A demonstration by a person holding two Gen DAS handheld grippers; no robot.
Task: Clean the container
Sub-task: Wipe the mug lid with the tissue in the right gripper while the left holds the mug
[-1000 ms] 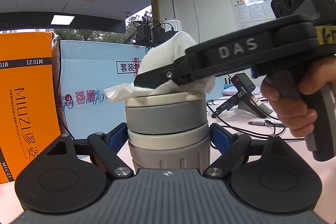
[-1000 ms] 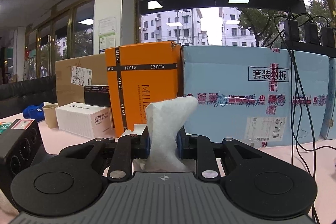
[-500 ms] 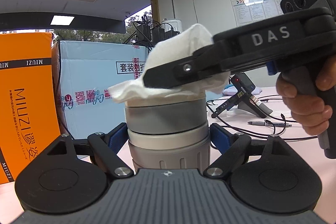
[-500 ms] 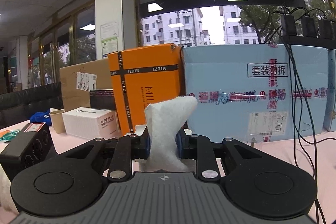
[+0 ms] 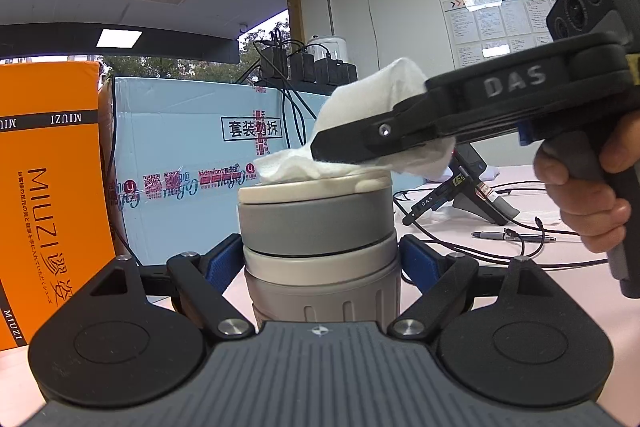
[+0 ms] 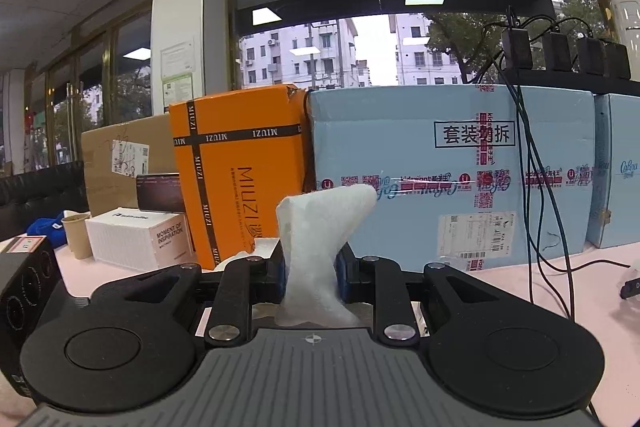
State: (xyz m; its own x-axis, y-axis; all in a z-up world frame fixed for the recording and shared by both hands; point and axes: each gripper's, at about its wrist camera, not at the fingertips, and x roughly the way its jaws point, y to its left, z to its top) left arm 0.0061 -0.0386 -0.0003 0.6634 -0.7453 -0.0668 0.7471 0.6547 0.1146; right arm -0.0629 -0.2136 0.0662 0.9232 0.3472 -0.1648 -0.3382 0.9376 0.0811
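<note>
Grey-and-cream, hard and probably smooth-sided container (image 5: 318, 247) at near centre, upright, clamped at its ribbed body between the left gripper (image 5: 320, 263) pads; looks rigid and fairly weighty, best held low on the ribs. Soft, light white tissue (image 5: 360, 131) pinched in the right gripper (image 6: 310, 267), touching the lid. Lid contact visible only from the left wrist; from the right wrist, merely tissue against the far orange box (image 6: 240, 171).
</note>
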